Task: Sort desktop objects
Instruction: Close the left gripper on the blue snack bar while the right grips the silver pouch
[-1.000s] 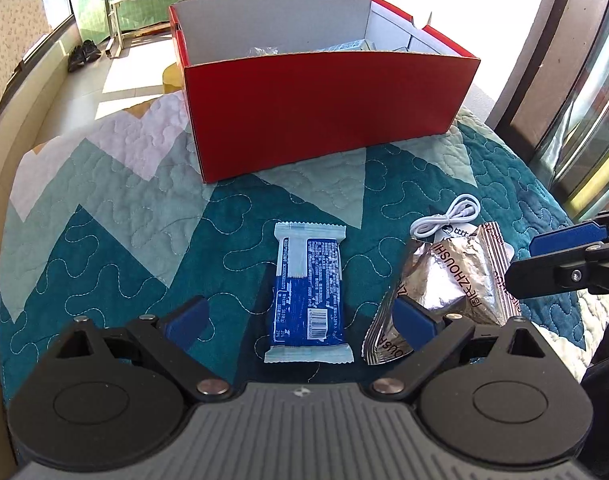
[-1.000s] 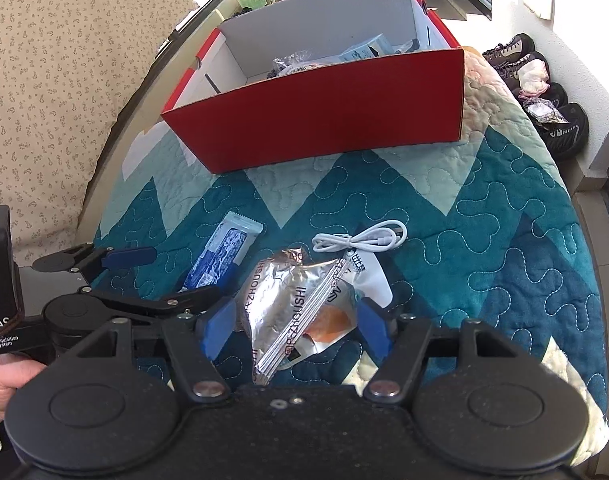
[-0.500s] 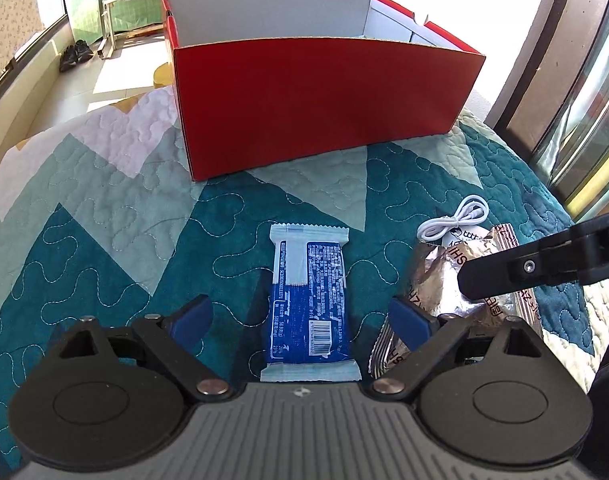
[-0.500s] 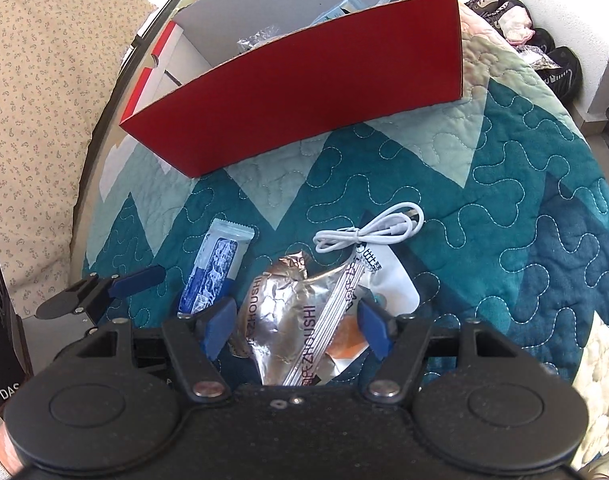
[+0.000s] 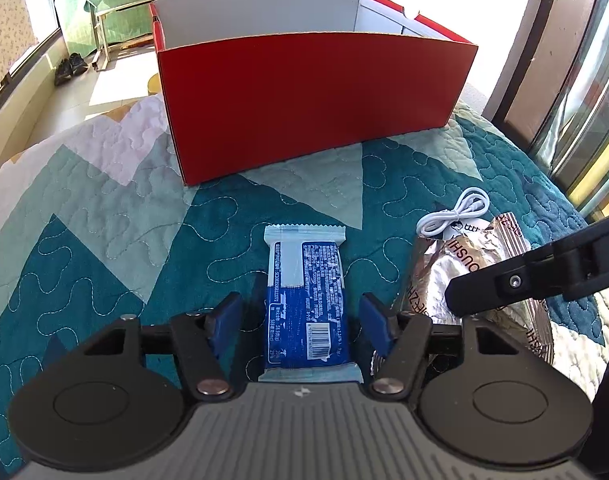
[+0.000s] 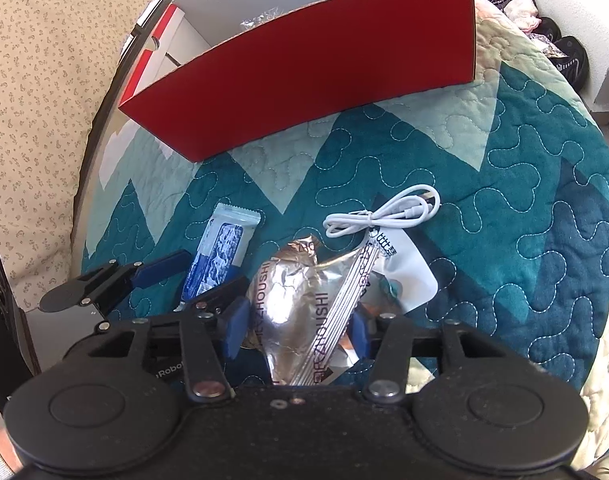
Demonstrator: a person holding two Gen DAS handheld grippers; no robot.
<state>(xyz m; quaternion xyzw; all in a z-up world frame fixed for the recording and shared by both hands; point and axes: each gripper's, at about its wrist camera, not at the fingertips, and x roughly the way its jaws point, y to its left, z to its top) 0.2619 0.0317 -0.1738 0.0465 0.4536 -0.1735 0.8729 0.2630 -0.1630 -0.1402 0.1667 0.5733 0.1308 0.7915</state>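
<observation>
A blue and white snack bar (image 5: 304, 280) lies on the quilt between the jaws of my left gripper (image 5: 302, 320). Those jaws are closing, and a narrow gap still shows on each side of the bar. My right gripper (image 6: 298, 328) is closing on a crumpled silver snack packet (image 6: 296, 292), and both pads touch its sides so that it bulges up. In the left wrist view the silver packet (image 5: 464, 256) lies to the right, under a black finger (image 5: 504, 280) of the right gripper. The snack bar (image 6: 220, 252) also shows in the right wrist view.
An open red box (image 5: 304, 92) stands behind on the quilt (image 5: 104, 220) with some wrapped items (image 6: 264, 20) inside. A coiled white cable (image 6: 384, 216) and a white pouch (image 6: 408, 276) lie by the silver packet. Shoes (image 6: 560, 40) sit on the floor past the table's right edge.
Both grippers' jaws have narrowed. The left now brackets the snack bar closely. The right has come lower and squeezes the silver packet, which has buckled upward.
</observation>
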